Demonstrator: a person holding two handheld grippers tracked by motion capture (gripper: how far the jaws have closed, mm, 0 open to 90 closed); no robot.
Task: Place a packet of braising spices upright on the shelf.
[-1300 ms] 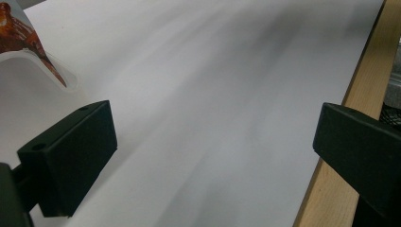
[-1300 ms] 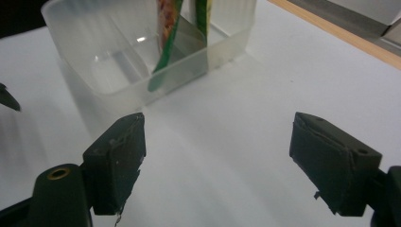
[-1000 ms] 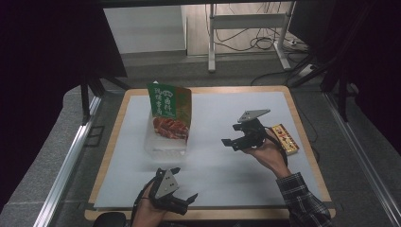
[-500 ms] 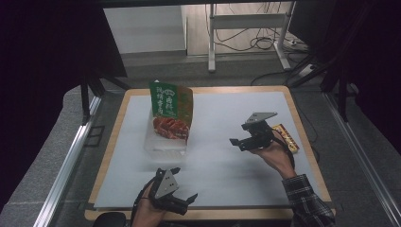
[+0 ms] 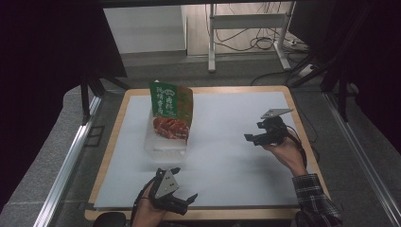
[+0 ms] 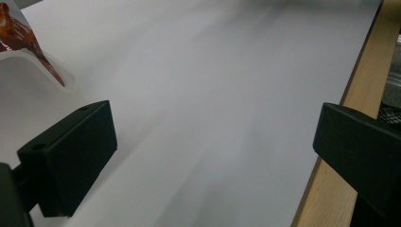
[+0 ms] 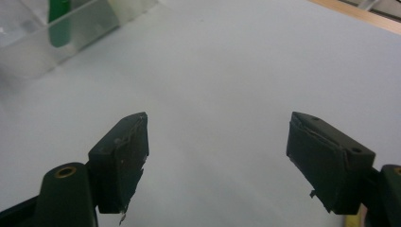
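Observation:
A green and red snack bag (image 5: 170, 112) stands upright in a clear plastic box (image 5: 163, 145) on the left half of the white mat. My left gripper (image 5: 186, 184) is low at the near edge, in front of the box, open and empty; its own view has the gripper (image 6: 213, 156) over bare mat, with a corner of the bag (image 6: 19, 33) at top left. My right gripper (image 5: 253, 131) hovers over the right half of the mat, pointing left toward the bag, open and empty. In its own view, the gripper (image 7: 217, 156) faces the box (image 7: 71, 38) at top left.
The white mat (image 5: 227, 156) lies on a wood-edged table (image 5: 108, 156); the wood edge (image 6: 340, 165) runs just right of my left gripper. A small yellow sliver (image 7: 352, 221) peeks beside the right jaw. Cables and a metal stand (image 5: 246, 35) are on the floor beyond.
My right hand has drifted slightly right and toward the near side, now covering the orange packet that lay by the right edge. The left gripper has stayed in place.

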